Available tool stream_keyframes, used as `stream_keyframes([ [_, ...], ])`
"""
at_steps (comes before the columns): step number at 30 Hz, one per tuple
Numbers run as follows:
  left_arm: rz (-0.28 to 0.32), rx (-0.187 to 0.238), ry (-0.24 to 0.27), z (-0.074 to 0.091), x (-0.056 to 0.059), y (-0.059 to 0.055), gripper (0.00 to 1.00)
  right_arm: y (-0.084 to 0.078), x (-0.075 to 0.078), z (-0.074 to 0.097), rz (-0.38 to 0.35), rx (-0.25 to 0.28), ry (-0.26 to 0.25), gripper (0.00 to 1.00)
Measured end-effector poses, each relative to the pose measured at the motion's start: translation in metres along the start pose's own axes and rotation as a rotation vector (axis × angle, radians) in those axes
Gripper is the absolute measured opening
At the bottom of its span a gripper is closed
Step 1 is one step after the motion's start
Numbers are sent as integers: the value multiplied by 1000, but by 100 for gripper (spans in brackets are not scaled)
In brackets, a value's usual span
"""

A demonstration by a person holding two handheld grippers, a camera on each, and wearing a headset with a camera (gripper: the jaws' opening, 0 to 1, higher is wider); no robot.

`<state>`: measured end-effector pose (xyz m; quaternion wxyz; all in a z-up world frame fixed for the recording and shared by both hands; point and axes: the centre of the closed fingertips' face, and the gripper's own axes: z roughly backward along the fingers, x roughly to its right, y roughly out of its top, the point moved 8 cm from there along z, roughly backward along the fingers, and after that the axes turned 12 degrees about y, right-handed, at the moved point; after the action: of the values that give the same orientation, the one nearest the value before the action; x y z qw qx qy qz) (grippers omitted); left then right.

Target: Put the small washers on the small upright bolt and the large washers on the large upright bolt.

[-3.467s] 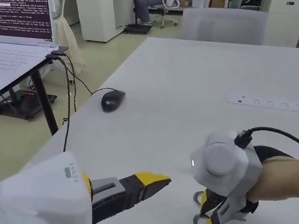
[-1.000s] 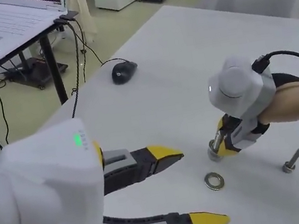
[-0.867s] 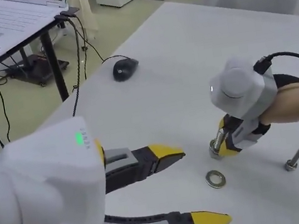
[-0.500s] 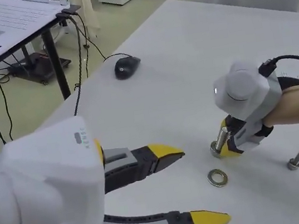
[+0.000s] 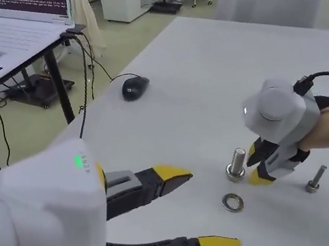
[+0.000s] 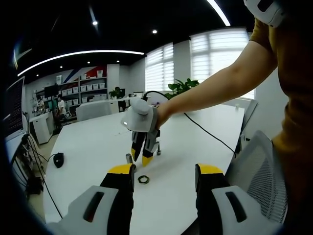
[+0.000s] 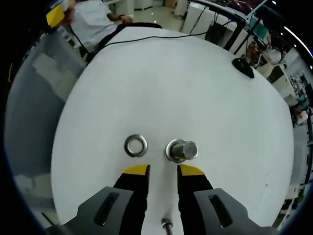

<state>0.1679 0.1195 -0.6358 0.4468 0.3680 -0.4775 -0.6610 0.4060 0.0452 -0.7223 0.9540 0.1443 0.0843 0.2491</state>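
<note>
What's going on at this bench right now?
A person holds a claw in each hand over a white table. The right claw hangs open and empty beside the large upright bolt, with one washer lying loose on the table nearby. The left claw is open, holding nothing.

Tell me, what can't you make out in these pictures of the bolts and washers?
- Large bolt: in the head and right gripper views, the ring at its foot could be a washer or the bolt's own head; too small to tell.
- Small bolt: too small in the head view to show any washer; in the right gripper view, cut off by the bottom edge, between the jaws of the right tool.
- Laptop screen: head view, text too small.
</note>
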Motion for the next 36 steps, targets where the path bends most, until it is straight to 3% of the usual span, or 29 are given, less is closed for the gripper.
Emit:
stream_keyframes([
  [7, 4, 11, 1, 4, 2, 0, 49, 4, -22, -13, -27, 28, 32, 24],
  [11, 2, 16, 4, 6, 2, 1, 49, 10, -27, -20, -26, 35, 47, 26],
  [18, -13, -2, 15, 7, -1, 0, 50, 23, -28, -30, -5, 34, 57, 29],
  [28, -12, -48, 17, 2, -9, -9, 51, 25, -24, -37, -2, 11, 79, 32],
  [36, -13, -82, 18, -11, -19, -13, 50, 25, -25, -37, -1, 31, 89, 36],
])
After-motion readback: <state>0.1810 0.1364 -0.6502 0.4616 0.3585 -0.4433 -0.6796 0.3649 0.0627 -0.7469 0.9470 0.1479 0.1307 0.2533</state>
